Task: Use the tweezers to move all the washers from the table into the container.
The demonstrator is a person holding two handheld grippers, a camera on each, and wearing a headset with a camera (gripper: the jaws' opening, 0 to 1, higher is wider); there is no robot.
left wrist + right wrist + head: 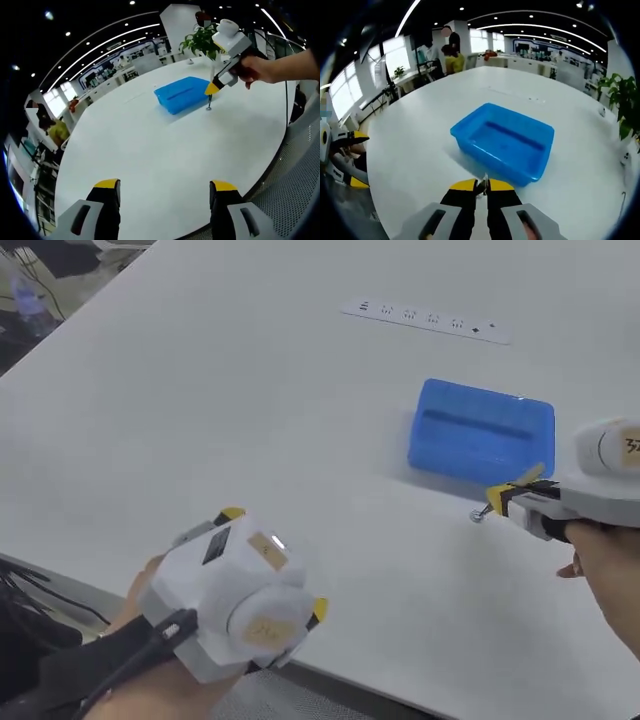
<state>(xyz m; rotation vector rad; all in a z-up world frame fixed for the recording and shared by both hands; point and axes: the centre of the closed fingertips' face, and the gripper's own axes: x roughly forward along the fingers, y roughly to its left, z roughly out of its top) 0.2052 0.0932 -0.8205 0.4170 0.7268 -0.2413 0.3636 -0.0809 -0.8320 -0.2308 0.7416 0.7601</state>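
From your right tool (481,186), clamped on the tweezers (485,179), the bin (502,140) stands at 12 o'clock, its near wall close ahead; above the rim the way is open. In the head view, the desk (250,420) lies bare from the bin's 7 to 10 o'clock, wide room around your left tool (165,185). A power strip (425,322) lies well beyond, at 11 o'clock.

I see a bright blue container (482,430) on my white worktop (250,420); left tongs (162,192) and right tongs (481,186) are yellow-tipped black.
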